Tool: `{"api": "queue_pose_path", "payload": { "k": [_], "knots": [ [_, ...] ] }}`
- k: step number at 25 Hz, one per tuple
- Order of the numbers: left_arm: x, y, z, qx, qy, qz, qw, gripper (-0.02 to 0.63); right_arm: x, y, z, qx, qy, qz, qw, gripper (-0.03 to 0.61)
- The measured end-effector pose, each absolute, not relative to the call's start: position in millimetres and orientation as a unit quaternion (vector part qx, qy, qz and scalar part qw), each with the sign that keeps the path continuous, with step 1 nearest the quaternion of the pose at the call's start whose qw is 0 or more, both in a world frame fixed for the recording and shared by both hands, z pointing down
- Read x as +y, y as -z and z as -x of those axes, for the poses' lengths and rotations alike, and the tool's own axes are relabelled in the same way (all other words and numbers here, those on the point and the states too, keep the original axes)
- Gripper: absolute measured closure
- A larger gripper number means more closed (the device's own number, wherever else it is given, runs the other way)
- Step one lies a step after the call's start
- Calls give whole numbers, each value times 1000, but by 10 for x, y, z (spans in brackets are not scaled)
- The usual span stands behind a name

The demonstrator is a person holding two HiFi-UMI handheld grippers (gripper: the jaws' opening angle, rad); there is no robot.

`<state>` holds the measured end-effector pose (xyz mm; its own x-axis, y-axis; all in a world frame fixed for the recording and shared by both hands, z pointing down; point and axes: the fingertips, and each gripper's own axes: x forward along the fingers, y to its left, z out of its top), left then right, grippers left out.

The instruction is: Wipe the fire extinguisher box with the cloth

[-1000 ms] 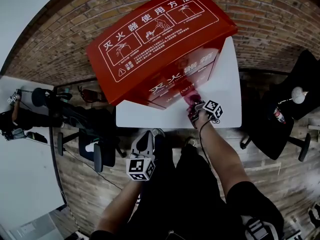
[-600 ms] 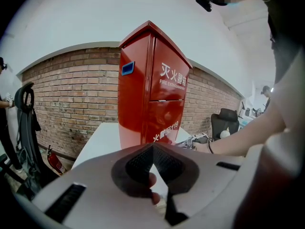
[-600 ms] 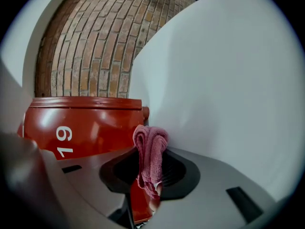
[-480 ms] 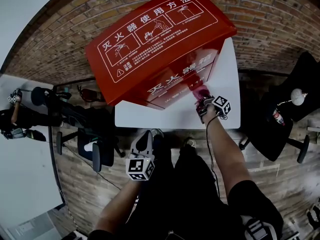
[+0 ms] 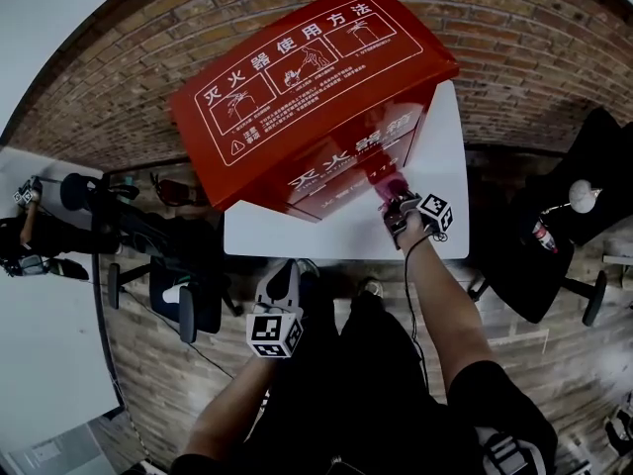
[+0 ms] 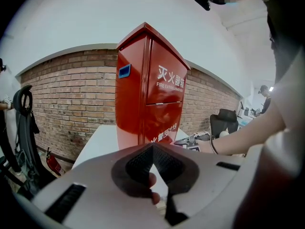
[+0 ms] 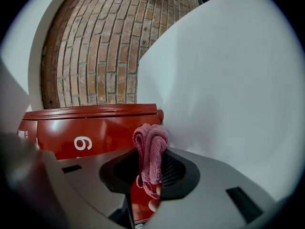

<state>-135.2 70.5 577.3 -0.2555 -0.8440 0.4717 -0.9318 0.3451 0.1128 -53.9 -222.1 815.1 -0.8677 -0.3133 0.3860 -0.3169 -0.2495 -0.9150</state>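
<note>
As the head view shows it, change: my right tool (image 5: 395, 200) has slid toward the lower right corner of the red fire extinguisher box (image 5: 307, 87) since a second ago, and the pink cloth (image 5: 392, 183) has gone with it. My left tool (image 5: 283, 271) has stayed low by my legs, well apart from the box.
Head view, edges and room: the cloth lies at the foot of the box's front face, near its right edge. Bare white worktop (image 5: 447, 156) runs on to the right of the box and in front of it.
Head view, surroundings: a brick wall (image 5: 554, 57) stands behind the box, and a black chair (image 5: 554, 255) stands to the right, off the worktop.
Left gripper view, tool: my left tool (image 6: 152, 148) is closed, its pad tips meeting with nothing between them.
Left gripper view, box: the box (image 6: 147, 89) stands upright on the worktop (image 6: 93, 144) with one corner edge turned toward me. My right arm (image 6: 233, 137) reaches in at its foot.
Left gripper view, room: brick wall (image 6: 66, 89) behind, chair (image 6: 223, 120) far right.
Right gripper view, tool: my right tool (image 7: 151, 156) clamps the cloth (image 7: 150, 140), which stands bunched between the pads.
Right gripper view, box: the red box (image 7: 90, 128) lies to the left, and the cloth's folded end sits just at its rounded corner. From here I cannot tell whether they touch.
Right gripper view, surface: smooth white worktop (image 7: 228, 80) fills the right, with brick wall (image 7: 95, 46) above the box.
</note>
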Motion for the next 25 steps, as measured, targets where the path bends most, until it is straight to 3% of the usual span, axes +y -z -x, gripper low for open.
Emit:
{"api": "queue_pose_path", "payload": {
  "k": [25],
  "knots": [
    [448,-5583,1232,-770,-81,-595,217,584,-2153,-7168,602,-633,-747,-202,-24,471]
  ]
}}
